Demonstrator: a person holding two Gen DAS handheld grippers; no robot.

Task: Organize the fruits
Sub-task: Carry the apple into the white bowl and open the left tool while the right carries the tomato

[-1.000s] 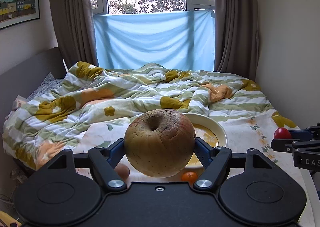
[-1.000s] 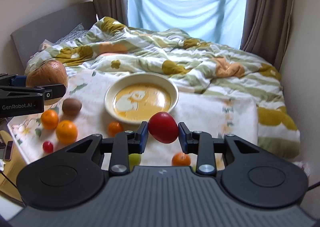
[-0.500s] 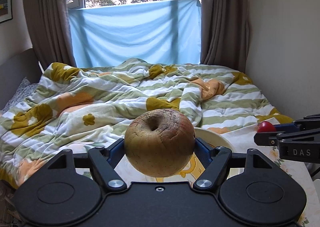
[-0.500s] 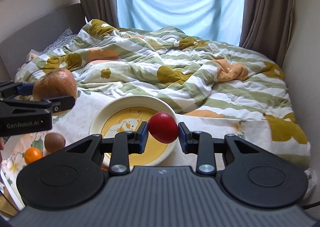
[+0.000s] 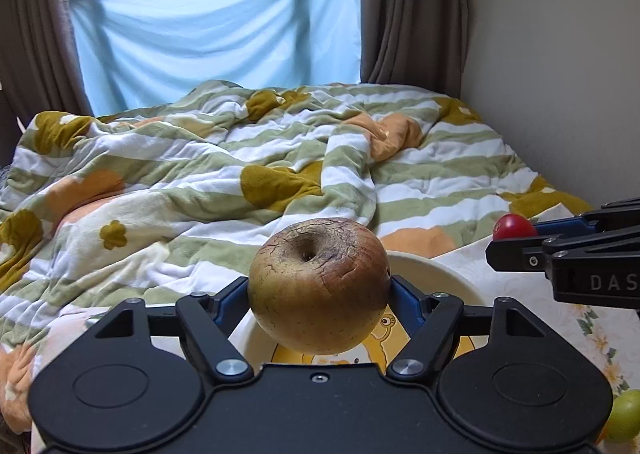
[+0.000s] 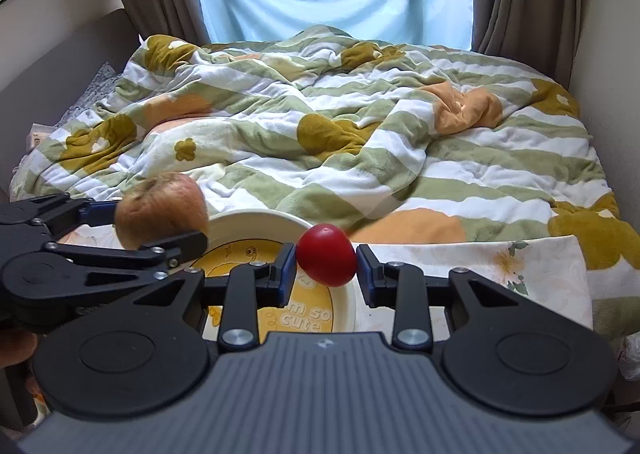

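Left wrist view: left gripper (image 5: 319, 290) clenched on big brownish apple (image 5: 319, 286), frame centre, stem dimple facing up. Cream bowl (image 5: 436, 274) directly below and just beyond apple, lower centre-right. Right gripper (image 5: 516, 240) at right edge, clamping red fruit (image 5: 514, 227). Green fruit (image 5: 624, 416) lower right corner, on floral cloth (image 5: 532, 298).

Right wrist view: right gripper (image 6: 326, 268) clamped on red fruit (image 6: 327, 260), centre, over bowl's (image 6: 256, 220) right rim. Left gripper (image 6: 160, 230) with apple (image 6: 160, 210) at left, over bowl's left rim. Judgement: both fruits above bowl; drop is straight down, neither clearly nearer.
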